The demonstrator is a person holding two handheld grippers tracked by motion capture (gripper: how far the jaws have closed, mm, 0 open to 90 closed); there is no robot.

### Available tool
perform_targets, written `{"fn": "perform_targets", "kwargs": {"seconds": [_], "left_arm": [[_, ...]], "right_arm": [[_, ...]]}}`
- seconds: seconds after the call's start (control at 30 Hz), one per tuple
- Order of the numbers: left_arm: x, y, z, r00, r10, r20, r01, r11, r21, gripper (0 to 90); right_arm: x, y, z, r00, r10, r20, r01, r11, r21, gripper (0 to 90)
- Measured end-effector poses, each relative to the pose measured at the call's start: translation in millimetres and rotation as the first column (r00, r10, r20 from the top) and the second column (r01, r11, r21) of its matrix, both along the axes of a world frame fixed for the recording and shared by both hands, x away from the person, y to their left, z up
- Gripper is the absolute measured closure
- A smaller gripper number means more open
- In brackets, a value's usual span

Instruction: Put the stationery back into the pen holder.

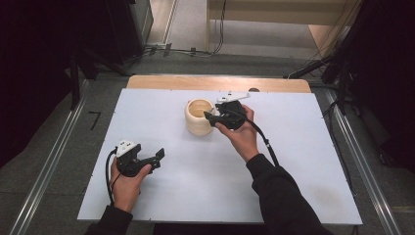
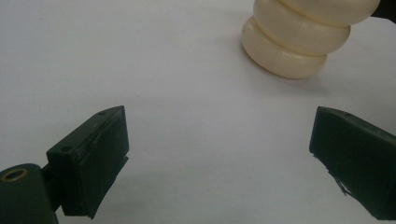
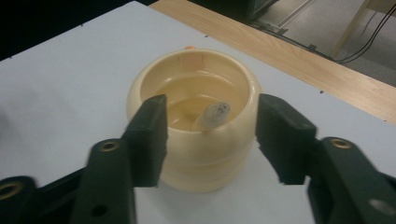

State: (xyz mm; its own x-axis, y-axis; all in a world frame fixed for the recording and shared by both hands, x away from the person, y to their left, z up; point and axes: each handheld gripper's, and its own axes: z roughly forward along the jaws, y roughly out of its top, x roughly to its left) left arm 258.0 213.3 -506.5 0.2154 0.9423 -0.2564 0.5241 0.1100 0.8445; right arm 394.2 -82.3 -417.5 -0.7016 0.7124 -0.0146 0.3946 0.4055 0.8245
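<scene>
Cream ribbed cup (image 1: 198, 116) is standing upright on the table (image 1: 303, 161), with a small pale piece (image 3: 213, 115) lying inside it. Right gripper (image 3: 210, 135) is hovering just beside the cup's near rim, jaws parted and holding nothing, while the left gripper (image 2: 219, 154) is waiting well apart from the cup, wide open and empty.

One cream ribbed pot (image 1: 199, 117) on one white surface (image 1: 166, 112). One small pale cylinder (image 3: 213, 115) inside that pot. Two grippers: one left gripper (image 1: 159, 157), one right gripper (image 1: 210, 119), two black jaws apiece, four in all. Two hands: one left hand (image 1: 126, 185), one right hand (image 1: 242, 137). Two trailing cables, one per gripper.
</scene>
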Motion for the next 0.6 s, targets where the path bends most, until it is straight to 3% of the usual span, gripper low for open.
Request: {"fn": "perform_targets", "kwargs": {"seconds": [0.07,0.33,0.6], "left_arm": [[0.0,0.0,0.0,1.0,0.0,0.001,0.0,1.0,0.0,5.4],[0.3,-0.4,-0.5,1.0,-0.004,-0.001,0.004,1.0,0.003,5.4],[0.5,-1.0,-0.8,1.0,-0.003,-0.002,0.003,1.0,0.004,5.4]], "right_arm": [[-0.8,0.1,-1.8,1.0,0.001,-0.002,-0.001,1.0,0.008,33.4],[-4.5,-3.7,-9.6,0.9999,0.003,-0.011,-0.003,1.0,-0.004,24.0],[-5.3,-7.2,-17.4,0.9997,-0.006,-0.023,0.006,1.0,-0.016,19.6]]}}
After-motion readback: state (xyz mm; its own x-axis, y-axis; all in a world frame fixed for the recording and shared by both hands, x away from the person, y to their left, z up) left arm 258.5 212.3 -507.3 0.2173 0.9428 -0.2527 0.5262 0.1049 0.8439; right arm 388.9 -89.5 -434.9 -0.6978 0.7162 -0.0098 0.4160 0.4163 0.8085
